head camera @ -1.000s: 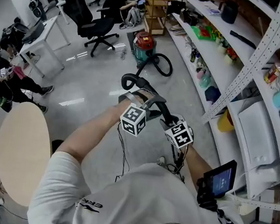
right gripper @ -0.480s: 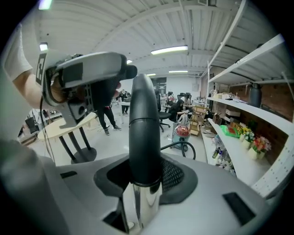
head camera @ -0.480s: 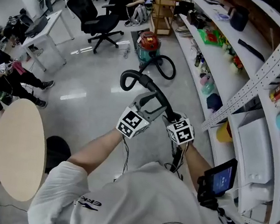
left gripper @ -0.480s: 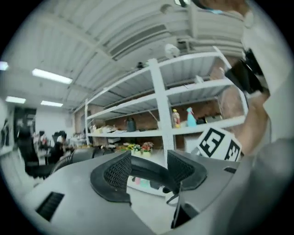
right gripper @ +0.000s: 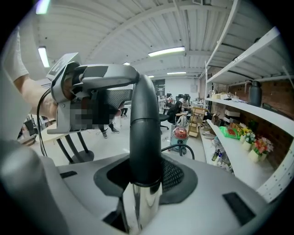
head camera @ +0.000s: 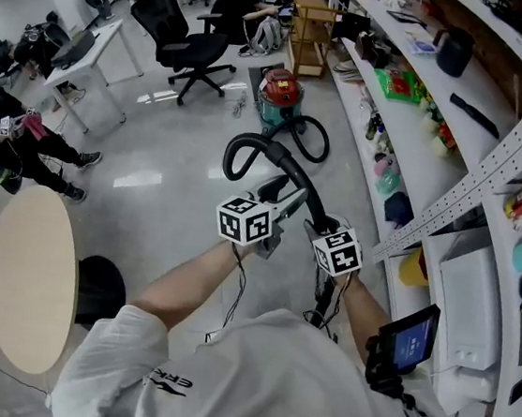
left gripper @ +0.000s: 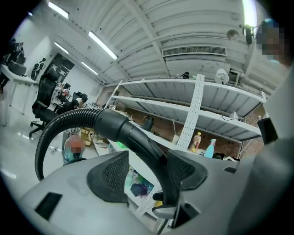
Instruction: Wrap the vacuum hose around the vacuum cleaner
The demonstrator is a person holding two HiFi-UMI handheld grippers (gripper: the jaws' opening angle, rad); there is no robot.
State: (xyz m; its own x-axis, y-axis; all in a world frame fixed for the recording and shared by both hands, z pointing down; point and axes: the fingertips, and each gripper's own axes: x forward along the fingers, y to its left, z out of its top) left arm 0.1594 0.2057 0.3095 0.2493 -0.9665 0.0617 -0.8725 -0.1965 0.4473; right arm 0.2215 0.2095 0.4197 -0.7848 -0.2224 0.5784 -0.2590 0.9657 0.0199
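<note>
Head view, left to right. Item: my left gripper [head camera: 276, 203], jaws just been opening and now wide apart, vacuum hose [head camera: 248, 145] lying loose between them. Item: hose loops away to the red-topped vacuum cleaner [head camera: 279, 97], on the floor well ahead. Item: my right gripper [head camera: 313, 226], clamped on the hose's rigid end. Item: shelves [head camera: 429, 72].

black vacuum hose [head camera: 290, 166], red-and-teal vacuum cleaner [head camera: 277, 96] (chrome tube [right gripper: 140, 202] at hose end), beige round table [head camera: 30, 278]
</note>
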